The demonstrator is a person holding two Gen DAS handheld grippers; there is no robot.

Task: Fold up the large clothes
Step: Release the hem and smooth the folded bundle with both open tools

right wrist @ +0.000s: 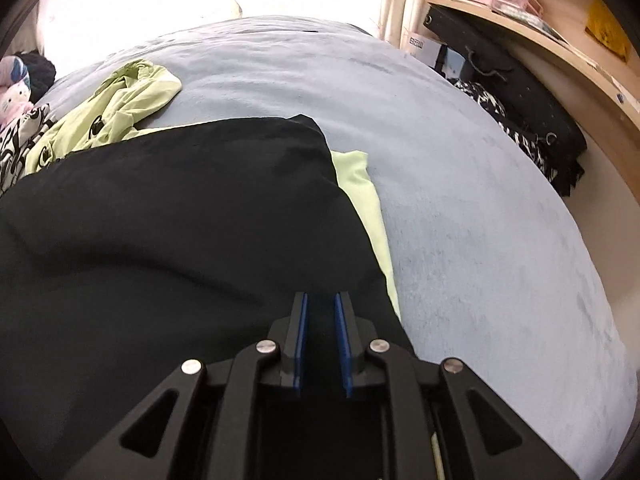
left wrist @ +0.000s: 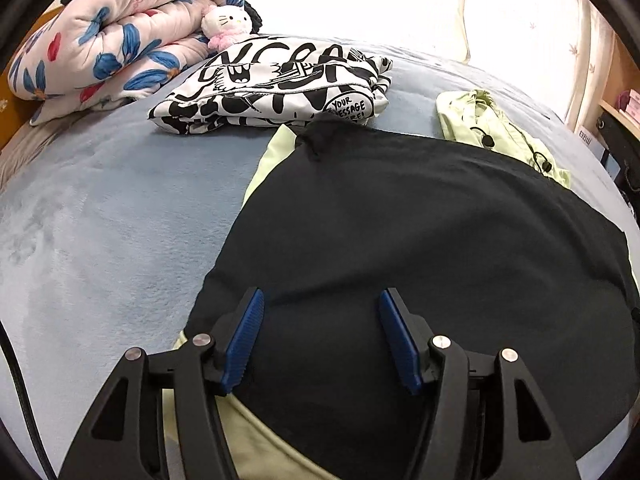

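The black garment lies spread wide across the blue-grey bed, and it sits on top of a pale green garment that peeks out along its edges. The left gripper hangs over the near part of the black cloth, jaws standing well apart, blue pads clear on both sides, nothing pinched between them. Over on the other side, the right gripper is down at the black garment's near right edge, jaws drawn in to a narrow slot. Dark fabric shows in that slot, but whether the pads actually press on it, I cannot tell. Beside it a strip of the pale green garment runs along the bed.

Further back, a crumpled light green piece lies near the far corner of the black cloth. A folded black-and-white printed item sits just beyond the black garment, with a floral quilt rolled up behind it and a plush toy resting against the quilt. A wooden shelf stands off to the right of the bed.
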